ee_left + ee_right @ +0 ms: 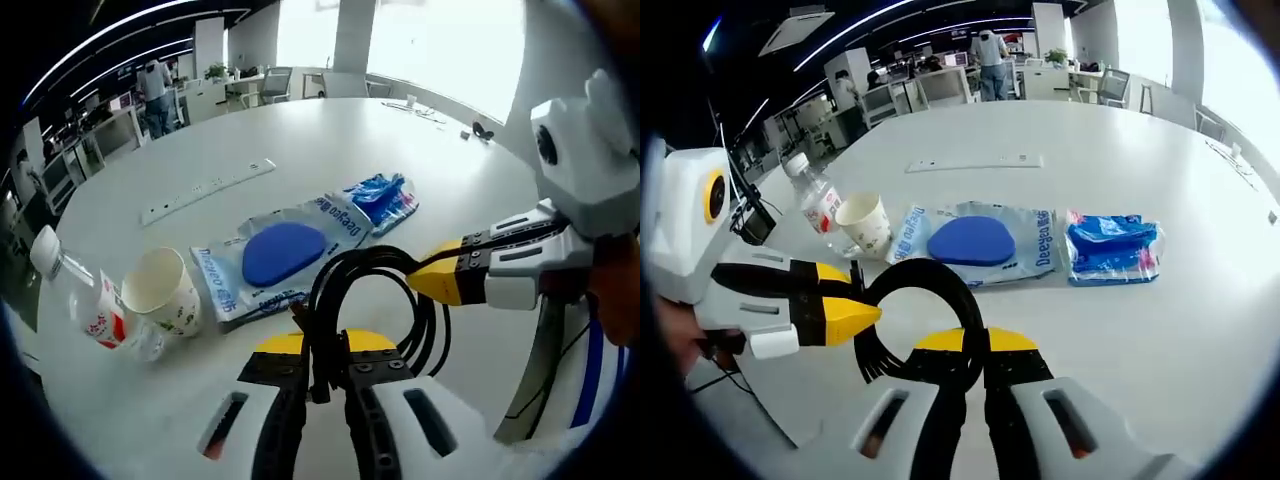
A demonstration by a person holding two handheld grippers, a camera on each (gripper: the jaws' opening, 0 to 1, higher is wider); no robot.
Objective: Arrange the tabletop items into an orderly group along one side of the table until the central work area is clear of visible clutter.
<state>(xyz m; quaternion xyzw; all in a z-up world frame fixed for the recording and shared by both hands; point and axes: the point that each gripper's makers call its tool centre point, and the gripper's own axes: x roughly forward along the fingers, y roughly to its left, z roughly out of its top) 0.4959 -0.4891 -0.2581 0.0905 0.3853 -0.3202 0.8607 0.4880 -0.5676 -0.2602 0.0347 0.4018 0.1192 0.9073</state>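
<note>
Gripping the coiled black cable (345, 290) from both ends, my left gripper (325, 375) and right gripper (965, 375) have their fingers clenched on it above the near desk edge, hiding part of the loop. Beyond lie a bottle (818, 205), paper cup (866, 222) and two packets (980, 240) on the white desk (1160, 340); the office behind is dim, figures indistinct.

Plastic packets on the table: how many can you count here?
2. One packet with a blue oval pad lies beside the paper cup; a smaller blue packet lies just past it, on the side away from the cup. Nothing suggests more are hidden.
</note>
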